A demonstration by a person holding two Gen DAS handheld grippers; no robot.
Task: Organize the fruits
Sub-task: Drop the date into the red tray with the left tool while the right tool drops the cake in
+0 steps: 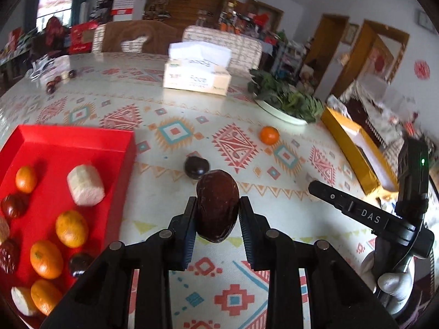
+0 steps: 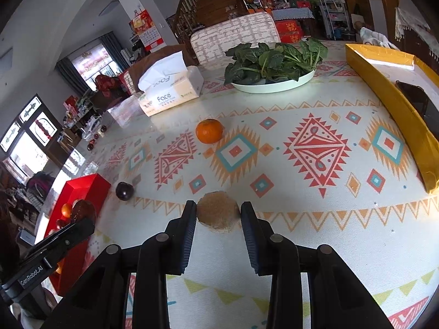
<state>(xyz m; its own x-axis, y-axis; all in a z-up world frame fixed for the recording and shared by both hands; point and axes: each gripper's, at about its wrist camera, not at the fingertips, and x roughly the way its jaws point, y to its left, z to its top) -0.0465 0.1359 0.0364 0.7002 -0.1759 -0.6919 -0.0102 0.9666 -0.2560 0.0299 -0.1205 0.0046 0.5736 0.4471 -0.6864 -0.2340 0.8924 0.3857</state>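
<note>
Tray (image 1: 82, 139): at the table's left side, with fruits lying in it.
Plum (image 1: 196, 167): on the table, just right of the tray.
Tangerine (image 1: 269, 135): farther back, right of the plum.
Tissue box (image 1: 196, 78): behind both fruits.
Plate of greens (image 1: 285, 101): right of the tissue box.
Box (image 1: 354, 148): along the right edge.

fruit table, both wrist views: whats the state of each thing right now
left gripper: shut on the dark brown fruit
dark brown fruit: held
right gripper: shut on the tan round fruit
tan round fruit: gripped
red tray: open, partly filled with fruit
loose orange: on the table, untouched
dark plum: on the table beside the red tray
tissue box: open, tissue sticking out
</note>
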